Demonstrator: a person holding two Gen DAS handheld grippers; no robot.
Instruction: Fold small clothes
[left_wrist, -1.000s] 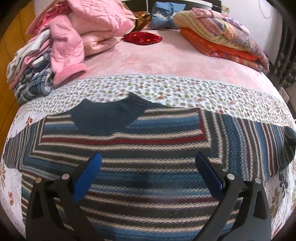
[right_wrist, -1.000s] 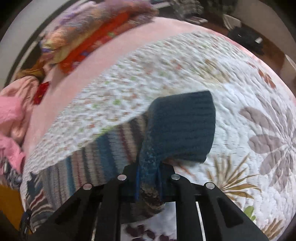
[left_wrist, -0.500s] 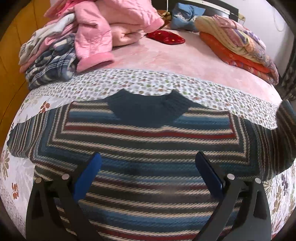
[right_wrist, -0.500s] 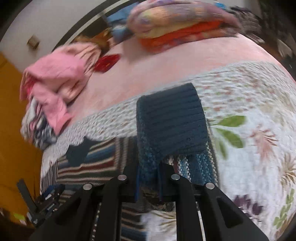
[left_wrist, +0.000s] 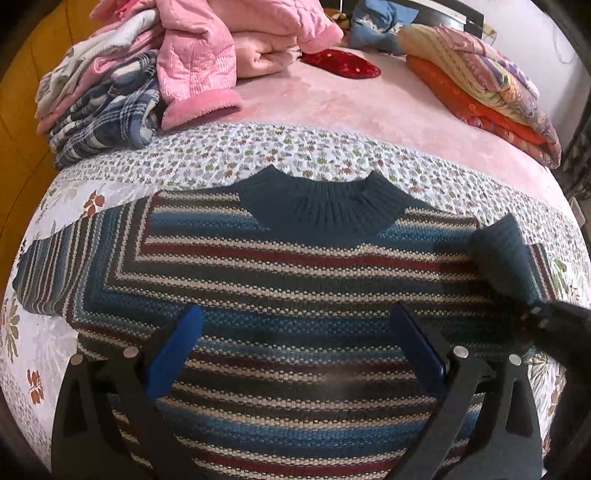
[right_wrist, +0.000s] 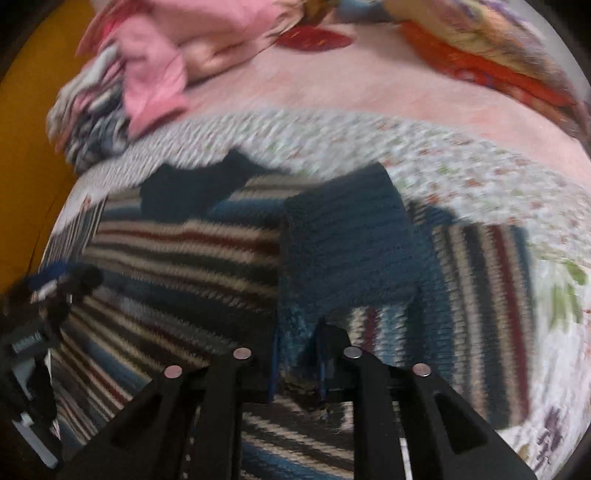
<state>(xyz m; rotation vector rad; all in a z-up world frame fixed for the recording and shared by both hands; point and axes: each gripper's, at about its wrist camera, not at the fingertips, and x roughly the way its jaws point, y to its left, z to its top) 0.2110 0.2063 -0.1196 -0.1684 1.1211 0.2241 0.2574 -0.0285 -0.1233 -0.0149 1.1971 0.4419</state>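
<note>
The striped sweater (left_wrist: 295, 288) lies flat on the floral quilt (left_wrist: 229, 155), body spread side to side, dark blue collar (left_wrist: 325, 206) toward the far end of the bed where the pink blanket (left_wrist: 332, 99) begins. Its long axis, sleeve to sleeve, runs across the left wrist view. The left sleeve (left_wrist: 48, 273) stretches out flat nearly to the quilt's edge; bare quilt shows beyond the collar. Farther back, a heap of pink and plaid clothes (left_wrist: 147, 74) sits at the left and folded orange and patterned blankets (left_wrist: 491, 85) at the right, with open pink blanket between them.

The left gripper (left_wrist: 295, 350) hovers over the sweater's chest with its blue pads (left_wrist: 173, 350) spread wide and nothing between them.

Only the blurred right wrist view shows the right gripper (right_wrist: 297, 363) pinched narrow on the sleeve cuff (right_wrist: 347, 243), the dark blue ribbed end folded inward over the sweater's shoulder. The left view catches that cuff at its right edge
</note>
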